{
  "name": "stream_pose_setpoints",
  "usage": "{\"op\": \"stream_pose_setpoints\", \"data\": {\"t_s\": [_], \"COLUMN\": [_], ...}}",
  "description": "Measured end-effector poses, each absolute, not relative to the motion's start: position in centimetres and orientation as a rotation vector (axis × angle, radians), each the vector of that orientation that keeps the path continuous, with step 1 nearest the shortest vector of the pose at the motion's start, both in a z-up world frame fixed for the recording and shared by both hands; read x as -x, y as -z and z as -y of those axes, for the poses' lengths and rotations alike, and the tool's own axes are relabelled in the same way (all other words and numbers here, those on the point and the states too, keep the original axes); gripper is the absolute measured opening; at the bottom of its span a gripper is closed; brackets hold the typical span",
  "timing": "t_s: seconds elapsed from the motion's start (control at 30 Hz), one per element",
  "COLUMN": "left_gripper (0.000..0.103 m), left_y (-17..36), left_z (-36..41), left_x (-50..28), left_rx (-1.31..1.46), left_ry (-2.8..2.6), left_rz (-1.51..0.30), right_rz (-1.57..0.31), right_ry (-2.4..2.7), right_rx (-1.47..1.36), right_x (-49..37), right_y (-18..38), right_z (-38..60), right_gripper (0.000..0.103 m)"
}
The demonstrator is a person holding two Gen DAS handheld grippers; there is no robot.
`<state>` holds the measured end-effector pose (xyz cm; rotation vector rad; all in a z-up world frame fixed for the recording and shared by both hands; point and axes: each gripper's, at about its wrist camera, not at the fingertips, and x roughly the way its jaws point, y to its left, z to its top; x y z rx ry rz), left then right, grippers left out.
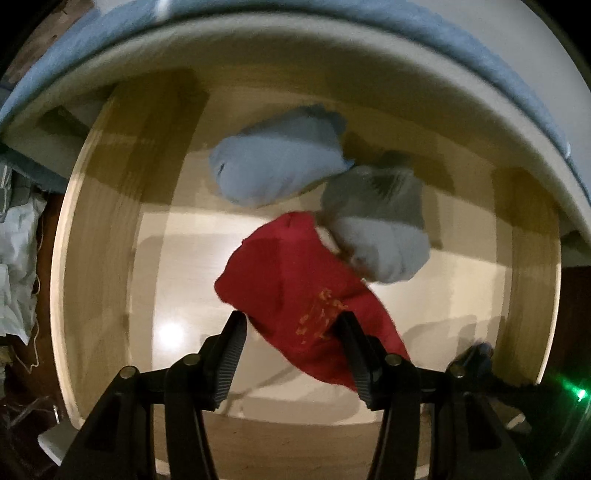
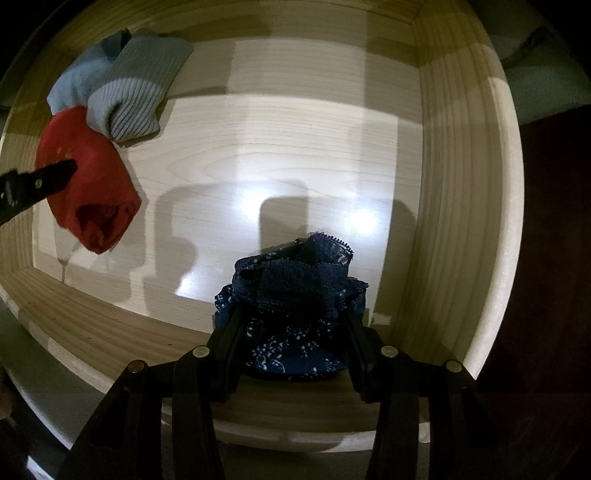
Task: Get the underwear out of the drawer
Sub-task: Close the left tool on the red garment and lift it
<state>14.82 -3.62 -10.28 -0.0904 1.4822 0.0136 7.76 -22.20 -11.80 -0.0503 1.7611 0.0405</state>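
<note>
Drawer (image 2: 461, 184) floor: wide bare stretch across the middle and toward the right wall, nothing standing on it. Clutter sits at 1 side only: red garment (image 2: 92, 184), pale blue roll (image 1: 273, 166) and grey ribbed roll (image 2: 140, 96), all 3 touching. Left claw (image 1: 291, 325) straddles the red garment, its tips close to the grey roll. Right claw (image 2: 291, 317), by the near wall, is filled with dark blue lace underwear (image 2: 295, 295). Wooden walls bound all sides; top open. The white edge (image 1: 258, 33) overhangs the far end.
</note>
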Motion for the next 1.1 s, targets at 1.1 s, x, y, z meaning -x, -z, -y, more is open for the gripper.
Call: {"op": "stream_pose_setpoints", "data": {"t_s": [1.1], "left_gripper": [0.059], "left_y": [8.3], "left_z": [-0.3], "left_x": [-14.6], "left_rx": [0.282], "left_ry": [-0.052], "left_rz": [-1.509], "right_rz": [-1.760], "right_ry": [-0.047], "right_rx": [0.054], "right_x": [-8.1], "right_y": [11.9], "right_z": [21.9], "right_gripper": [0.045]}}
